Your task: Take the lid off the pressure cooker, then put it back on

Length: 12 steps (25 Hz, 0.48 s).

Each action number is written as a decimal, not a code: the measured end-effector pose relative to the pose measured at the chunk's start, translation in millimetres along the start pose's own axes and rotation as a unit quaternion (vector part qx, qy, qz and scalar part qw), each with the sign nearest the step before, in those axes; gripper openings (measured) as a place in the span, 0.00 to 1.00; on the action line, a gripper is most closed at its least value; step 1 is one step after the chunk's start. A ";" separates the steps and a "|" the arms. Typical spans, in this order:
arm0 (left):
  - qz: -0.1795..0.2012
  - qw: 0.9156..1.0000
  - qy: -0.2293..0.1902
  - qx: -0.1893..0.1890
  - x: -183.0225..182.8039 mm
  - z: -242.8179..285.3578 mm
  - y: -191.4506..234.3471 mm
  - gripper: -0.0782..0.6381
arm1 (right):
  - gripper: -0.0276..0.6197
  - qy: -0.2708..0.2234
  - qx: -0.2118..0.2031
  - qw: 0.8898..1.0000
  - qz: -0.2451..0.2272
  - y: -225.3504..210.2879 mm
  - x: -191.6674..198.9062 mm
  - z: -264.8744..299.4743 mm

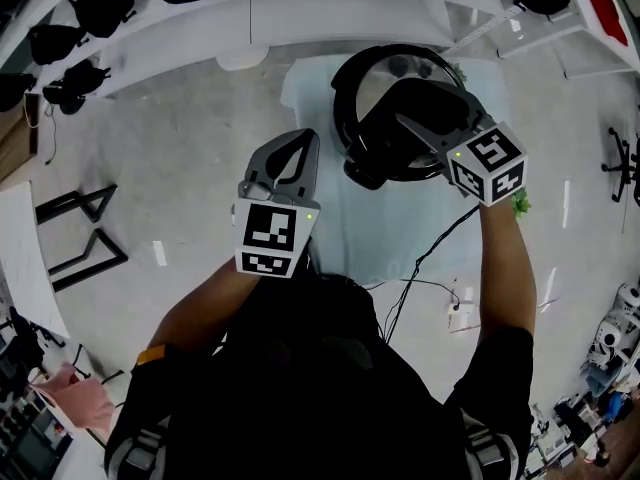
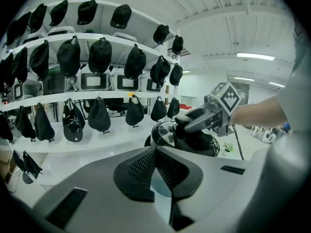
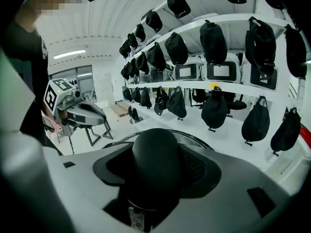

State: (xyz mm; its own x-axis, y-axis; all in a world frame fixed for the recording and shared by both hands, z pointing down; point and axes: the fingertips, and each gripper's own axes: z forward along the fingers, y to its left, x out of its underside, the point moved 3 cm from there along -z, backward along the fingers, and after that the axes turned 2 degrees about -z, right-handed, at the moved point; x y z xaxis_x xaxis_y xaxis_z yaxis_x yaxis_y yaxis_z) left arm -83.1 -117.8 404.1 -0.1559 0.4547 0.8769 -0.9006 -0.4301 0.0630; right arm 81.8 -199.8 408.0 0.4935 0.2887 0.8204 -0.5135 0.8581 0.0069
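Your left tongs [image 2: 155,152] are closed and empty, the meshed pads [image 2: 141,169] meeting at their tips. You hold them close in front of your torso, pointing forward, with the marker cube [image 1: 272,236] facing up. Your left forearm [image 1: 195,313] is bent back toward your body at the elbow.

Your right tongs [image 1: 405,118] reach further forward, well apart from the left pair. Their jaws are clamped on either side of the lid knob [image 3: 154,149], which fills the gap between them. Your right forearm [image 1: 505,288] stretches out nearly straight behind them, and its marker cube [image 1: 487,163] is tilted up toward you.
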 end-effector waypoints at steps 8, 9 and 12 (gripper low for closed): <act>0.000 1.000 -0.002 0.012 -2.3 6.0 -9.8 0.12 | 0.50 -0.001 0.012 1.000 0.018 0.9 6.1 -0.8; 0.000 1.000 -0.003 0.014 -2.4 6.3 -10.9 0.12 | 0.50 -0.003 0.016 1.000 0.023 0.4 6.8 -1.7; 0.000 1.000 -0.003 0.017 -2.3 8.5 -14.8 0.12 | 0.50 -0.001 0.025 0.999 0.024 1.4 7.2 -0.9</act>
State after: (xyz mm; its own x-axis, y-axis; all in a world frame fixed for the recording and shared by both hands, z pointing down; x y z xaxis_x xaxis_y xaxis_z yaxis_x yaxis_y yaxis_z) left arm -66.0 -119.1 405.2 -0.1528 0.4496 0.8800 -0.8866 -0.4558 0.0790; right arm 85.3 -196.1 413.4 0.4654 0.3281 0.8220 -0.5705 0.8213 -0.0048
